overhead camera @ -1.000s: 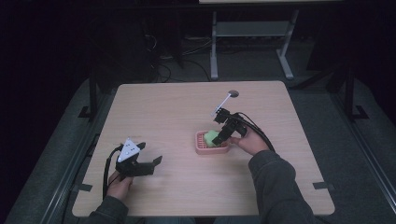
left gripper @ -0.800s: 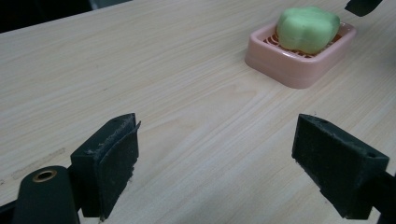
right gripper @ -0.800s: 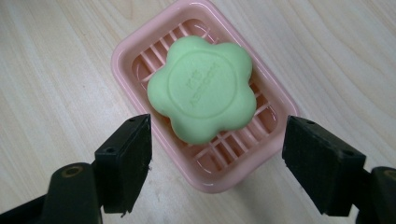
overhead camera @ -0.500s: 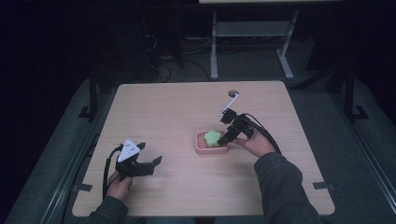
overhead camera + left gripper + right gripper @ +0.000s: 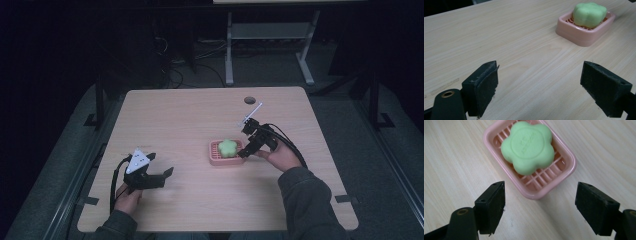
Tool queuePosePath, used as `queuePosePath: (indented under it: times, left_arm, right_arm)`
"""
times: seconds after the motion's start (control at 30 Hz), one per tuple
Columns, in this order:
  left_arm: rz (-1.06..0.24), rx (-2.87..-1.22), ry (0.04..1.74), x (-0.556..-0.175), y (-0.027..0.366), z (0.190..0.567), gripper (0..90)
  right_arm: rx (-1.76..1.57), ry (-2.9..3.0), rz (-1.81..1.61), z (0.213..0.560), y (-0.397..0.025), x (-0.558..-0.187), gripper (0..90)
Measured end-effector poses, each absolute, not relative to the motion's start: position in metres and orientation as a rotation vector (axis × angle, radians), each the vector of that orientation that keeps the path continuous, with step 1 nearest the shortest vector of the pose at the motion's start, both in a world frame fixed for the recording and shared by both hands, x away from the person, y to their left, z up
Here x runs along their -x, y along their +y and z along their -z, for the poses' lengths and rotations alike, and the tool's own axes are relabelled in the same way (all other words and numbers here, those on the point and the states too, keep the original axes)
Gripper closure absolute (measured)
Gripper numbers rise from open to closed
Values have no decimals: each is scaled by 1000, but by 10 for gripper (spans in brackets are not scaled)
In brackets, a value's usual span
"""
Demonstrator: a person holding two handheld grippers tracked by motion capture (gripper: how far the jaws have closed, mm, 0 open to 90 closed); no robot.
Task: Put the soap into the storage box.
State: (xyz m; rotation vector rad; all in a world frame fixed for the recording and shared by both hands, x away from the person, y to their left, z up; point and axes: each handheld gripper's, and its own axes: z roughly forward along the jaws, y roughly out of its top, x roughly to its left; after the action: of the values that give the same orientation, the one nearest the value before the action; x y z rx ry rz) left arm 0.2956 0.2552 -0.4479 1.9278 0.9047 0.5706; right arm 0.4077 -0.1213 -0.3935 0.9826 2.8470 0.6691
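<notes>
A green flower-shaped soap (image 5: 229, 146) (image 5: 527, 146) (image 5: 589, 14) lies in a pink slatted soap dish (image 5: 217, 159) (image 5: 565, 171) (image 5: 584, 35) at the middle of the wooden table. My right gripper (image 5: 243, 150) (image 5: 540, 207) hovers just right of the dish, open, with nothing between its jaws. My left gripper (image 5: 162, 177) (image 5: 540, 85) rests near the table's front left, open and empty, pointing toward the dish.
The light wood table (image 5: 190, 115) has a round cable hole (image 5: 249, 100) near its far edge. Cables trail from both grippers. Dark floor and a metal table frame (image 5: 230, 45) lie beyond the far edge.
My right gripper has drawn back to the right from over the dish. The soap now lies uncovered in the dish. The left gripper has not moved.
</notes>
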Motion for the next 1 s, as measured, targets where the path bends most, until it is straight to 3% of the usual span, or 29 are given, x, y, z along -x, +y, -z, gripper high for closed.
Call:
queuePosePath:
  times: [1.0]
  left_arm:
    - [-575,-1942,904,-295,255,449,143]
  right_arm:
    - [-1056,2810,-698,407,-162,-376,228]
